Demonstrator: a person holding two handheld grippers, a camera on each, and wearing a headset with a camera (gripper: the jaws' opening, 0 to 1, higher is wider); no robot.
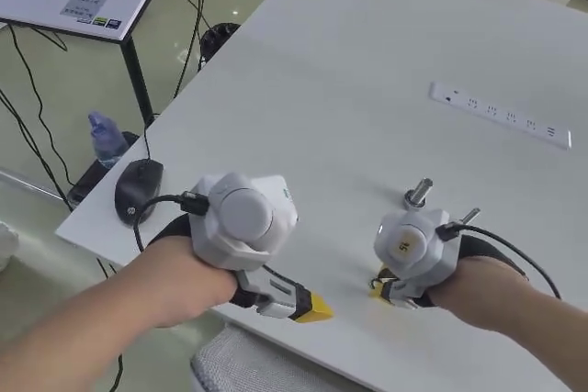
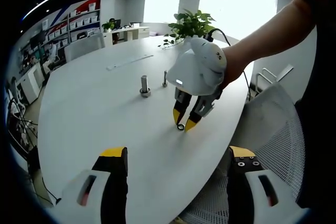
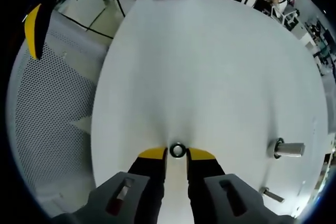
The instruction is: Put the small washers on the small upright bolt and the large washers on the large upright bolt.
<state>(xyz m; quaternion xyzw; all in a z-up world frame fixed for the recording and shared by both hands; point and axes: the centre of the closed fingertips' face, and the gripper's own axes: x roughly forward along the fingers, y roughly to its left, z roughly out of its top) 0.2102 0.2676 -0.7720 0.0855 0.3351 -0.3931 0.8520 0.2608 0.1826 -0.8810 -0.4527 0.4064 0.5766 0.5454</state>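
The right gripper (image 3: 177, 153) is down near the front edge of the white table (image 1: 367, 61). Its jaws are drawn narrow, with the yellow tips pressed to either side of a washer (image 3: 178, 150) that lies flat on the tabletop. From here I can't tell whether it is a small or a large one. The left gripper (image 2: 177, 153) is held at the table's near edge, one jaw over the tabletop and the other over a mesh chair (image 2: 268, 114). Its jaws are spread wide with nothing between them, and it points across at the right gripper. Both bolts stand upright a little beyond the right gripper, the large bolt (image 1: 418, 193) and the small bolt (image 1: 469, 216) near each other but not touching. Farther back lies a power strip (image 1: 501, 115), and a black mouse (image 1: 138, 190) sits at the table's left corner.
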